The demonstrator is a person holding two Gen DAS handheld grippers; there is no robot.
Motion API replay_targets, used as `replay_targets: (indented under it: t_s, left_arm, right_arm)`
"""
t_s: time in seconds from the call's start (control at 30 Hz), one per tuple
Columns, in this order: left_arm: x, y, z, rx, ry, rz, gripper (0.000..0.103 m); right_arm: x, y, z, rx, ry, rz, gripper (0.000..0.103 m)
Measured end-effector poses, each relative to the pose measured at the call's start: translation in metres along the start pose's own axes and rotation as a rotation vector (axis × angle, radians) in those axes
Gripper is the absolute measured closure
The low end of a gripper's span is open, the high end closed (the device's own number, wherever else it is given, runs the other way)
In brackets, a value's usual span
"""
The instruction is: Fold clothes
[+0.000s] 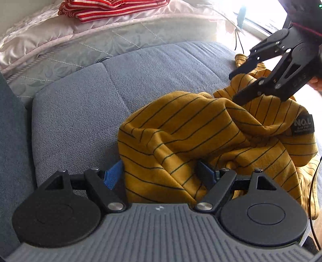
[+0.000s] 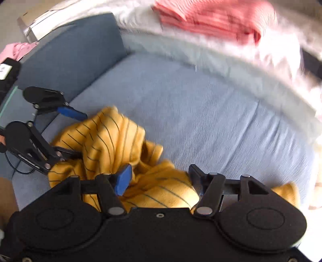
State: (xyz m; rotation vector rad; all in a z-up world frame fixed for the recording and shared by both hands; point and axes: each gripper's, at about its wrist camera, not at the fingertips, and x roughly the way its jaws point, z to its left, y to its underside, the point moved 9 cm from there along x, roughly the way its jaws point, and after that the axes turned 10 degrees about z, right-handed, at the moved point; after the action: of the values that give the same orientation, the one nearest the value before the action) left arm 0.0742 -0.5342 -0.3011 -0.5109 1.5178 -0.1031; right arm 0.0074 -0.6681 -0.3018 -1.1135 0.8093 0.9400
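Mustard striped shirt [image 1: 201, 129] bunched in a heap on the grey sofa cushion [image 1: 84, 104], toward the cushion's near edge; not yet laid flat, so judged early: sorting out edges before any fold. Left tongs [image 1: 161, 173] spread wide, cloth draped between the blue pads [image 1: 113, 174], nothing pinched. Right tongs [image 1: 235, 88] hovering just over the far side of the shirt heap, jaws parted, apparently hunting a hem or collar.

Left wrist view only: black woven label [image 1: 302, 125] at the shirt's right fold, handy for orientation; red-and-white striped garment [image 1: 112, 9] lying beyond the shirt on the pale bedding [image 1: 40, 38].

Right wrist view, motion-blurred: right tongs [image 2: 161, 177] spread over the shirt [image 2: 108, 137]; left tongs [image 2: 74, 133] at the shirt's left side, jaws apart.
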Motion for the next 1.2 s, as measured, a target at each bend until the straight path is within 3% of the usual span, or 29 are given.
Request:
replay_targets:
  t_s: [0.07, 0.1, 0.17, 0.2, 0.27, 0.4, 0.5, 0.6, 0.77, 0.93, 1.07, 1.2]
  left_arm:
    - [0.000, 0.001, 0.001, -0.004, 0.002, 0.001, 0.020]
    - [-0.001, 0.001, 0.001, -0.008, 0.002, 0.000, 0.020]
    - [-0.001, 0.000, 0.001, -0.006, -0.002, -0.002, 0.020]
    - [-0.002, 0.000, 0.000, -0.003, -0.006, -0.004, 0.020]
    - [-0.002, 0.000, -0.001, 0.008, -0.012, -0.007, 0.020]
    - [-0.004, 0.000, 0.001, -0.001, -0.016, -0.011, 0.020]
    - [-0.005, -0.001, 0.004, -0.019, -0.017, -0.016, 0.020]
    - [-0.006, -0.003, 0.007, -0.032, -0.032, -0.035, 0.020]
    - [-0.009, -0.007, 0.012, -0.048, -0.055, -0.062, 0.020]
    - [-0.008, -0.007, 0.014, -0.079, -0.041, -0.048, 0.020]
    - [-0.010, -0.007, 0.014, -0.096, -0.031, -0.049, 0.020]
    - [-0.016, -0.010, 0.015, -0.110, -0.011, -0.073, 0.020]
  right_arm:
    - [0.004, 0.004, -0.002, 0.019, -0.040, -0.005, 0.039]
    - [0.003, 0.005, -0.002, 0.015, -0.047, -0.012, 0.044]
    - [-0.002, 0.005, 0.001, -0.003, -0.055, -0.018, 0.066]
    - [-0.005, 0.005, 0.003, -0.011, -0.050, -0.017, 0.084]
    - [-0.016, 0.003, 0.007, -0.037, -0.016, -0.034, 0.089]
    - [-0.060, -0.024, 0.009, -0.052, 0.091, -0.205, 0.091]
    - [-0.098, -0.052, 0.000, -0.050, 0.230, -0.363, 0.091]
    - [-0.105, -0.073, -0.022, 0.008, 0.300, -0.432, 0.091]
    - [-0.038, -0.082, -0.063, 0.019, 0.426, -0.316, 0.091]
    - [0.017, -0.073, -0.082, 0.042, 0.443, -0.185, 0.085]
    - [-0.001, -0.072, -0.070, -0.007, 0.483, -0.208, 0.067]
    - [-0.037, -0.073, -0.038, -0.093, 0.477, -0.290, 0.057]
